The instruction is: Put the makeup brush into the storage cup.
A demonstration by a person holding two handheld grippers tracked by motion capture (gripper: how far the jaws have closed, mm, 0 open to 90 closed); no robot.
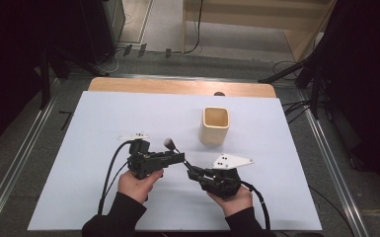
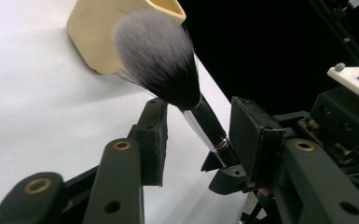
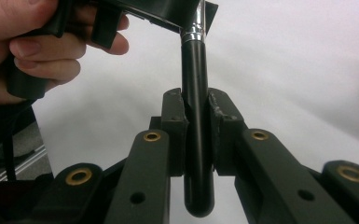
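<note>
Right gripper [image 3: 196, 126] clamped tight on black handle of makeup brush [image 3: 196, 121], handle end jutting back past pads toward camera. Left gripper [image 2: 198, 135] straddled brush ferrule, jaws partly open; right pad seemed against handle, left pad clear of it. Both hands low near front table edge, grippers angled toward each other, tips meeting. Bristles pointed beyond left jaws toward cream cup [image 1: 215, 125]. Bare white table [image 1: 128, 113] lay open ahead and to both sides.

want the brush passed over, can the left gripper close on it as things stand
Probably yes: the brush already stands between the left gripper's open pads with nothing in the way, while the right gripper clamps its handle.
</note>
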